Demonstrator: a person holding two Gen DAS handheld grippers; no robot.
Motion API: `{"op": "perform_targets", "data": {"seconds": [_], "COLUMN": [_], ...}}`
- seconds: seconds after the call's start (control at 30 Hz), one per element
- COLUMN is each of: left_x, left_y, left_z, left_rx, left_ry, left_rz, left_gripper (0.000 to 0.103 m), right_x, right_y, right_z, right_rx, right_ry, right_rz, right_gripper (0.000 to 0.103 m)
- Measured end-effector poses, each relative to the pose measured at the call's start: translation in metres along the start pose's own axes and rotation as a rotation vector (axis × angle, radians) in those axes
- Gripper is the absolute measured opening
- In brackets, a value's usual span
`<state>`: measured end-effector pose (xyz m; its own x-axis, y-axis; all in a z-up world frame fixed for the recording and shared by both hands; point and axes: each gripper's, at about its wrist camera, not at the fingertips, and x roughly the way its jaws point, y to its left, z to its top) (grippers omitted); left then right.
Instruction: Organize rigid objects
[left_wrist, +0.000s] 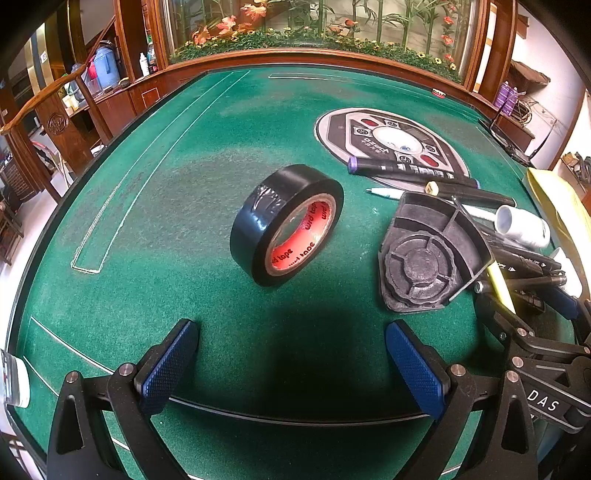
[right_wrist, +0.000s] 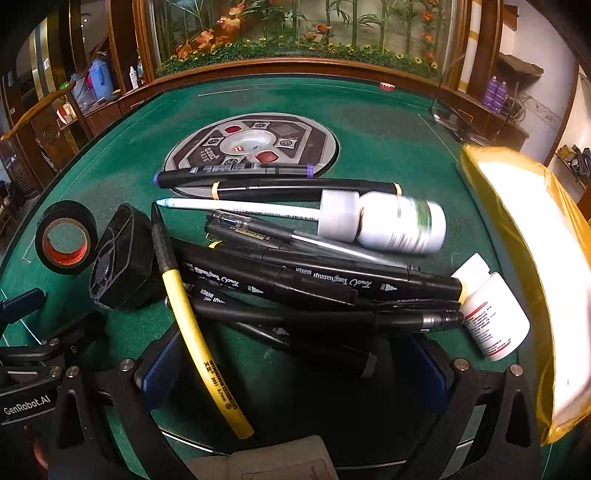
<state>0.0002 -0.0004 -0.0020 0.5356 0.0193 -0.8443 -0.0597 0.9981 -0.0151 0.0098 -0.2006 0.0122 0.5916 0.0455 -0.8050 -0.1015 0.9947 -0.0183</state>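
Markers (right_wrist: 317, 284) read "Touch"; yellow pen (right_wrist: 199, 343) "WINNING"; both grippers' fingers (left_wrist: 168, 365) wide.

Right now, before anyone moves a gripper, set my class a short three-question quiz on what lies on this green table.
1. True or false: the roll of black tape lies flat on the green table.
2. Which thing lies between the tape and the pile of pens? A) the white bottle B) the black plastic part C) the yellow envelope
3. Fill in: the left gripper is ____ and holds nothing.

Key
1. False: it stands on its edge, tilted.
2. B
3. open: both blue pads are wide apart, short of the tape.
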Motion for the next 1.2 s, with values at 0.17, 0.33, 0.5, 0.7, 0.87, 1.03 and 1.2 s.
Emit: {"op": "perform_targets", "data": {"seconds": [0.17, 0.33, 0.5, 0.7, 0.87, 1.03, 1.2], "left_x": [-0.001, 0.0, 0.0, 0.0, 0.0, 0.0, 0.0], "left_y": [0.0, 0.0, 0.0, 0.0, 0.0, 0.0, 0.0], "left_z": [0.0, 0.0, 0.0, 0.0, 0.0, 0.0, 0.0], "left_rx": [0.0, 0.0, 0.0, 0.0, 0.0, 0.0, 0.003], "left_ry": [0.0, 0.0, 0.0, 0.001, 0.0, 0.001, 0.001], "left_rz": [0.0, 0.0, 0.0, 0.0, 0.0, 0.0, 0.001], "left_gripper": [0.102, 0.102, 0.102, 0.102, 0.102, 0.102, 0.102], "right_x": [-0.001, 0.0, 0.0, -0.001, 0.0, -0.001, -0.003], "right_y": [-0.001, -0.001, -0.001, -0.001, -0.001, -0.003, -0.011], "right_z": [0.0, 0.0, 0.0, -0.001, 0.0, 0.001, 0.002], "right_rx": [0.001, 0.001, 0.001, 0.001, -0.001, -0.047, -0.214], "right_ry": [0.0, 0.0, 0.0, 0.0, 0.0, 0.019, 0.1], "right_rz": [0.0, 0.0, 0.0, 0.0, -0.001, 0.033, 0.142], "right_gripper": [0.103, 0.103, 0.103, 0.103, 0.103, 0.103, 0.103]}}
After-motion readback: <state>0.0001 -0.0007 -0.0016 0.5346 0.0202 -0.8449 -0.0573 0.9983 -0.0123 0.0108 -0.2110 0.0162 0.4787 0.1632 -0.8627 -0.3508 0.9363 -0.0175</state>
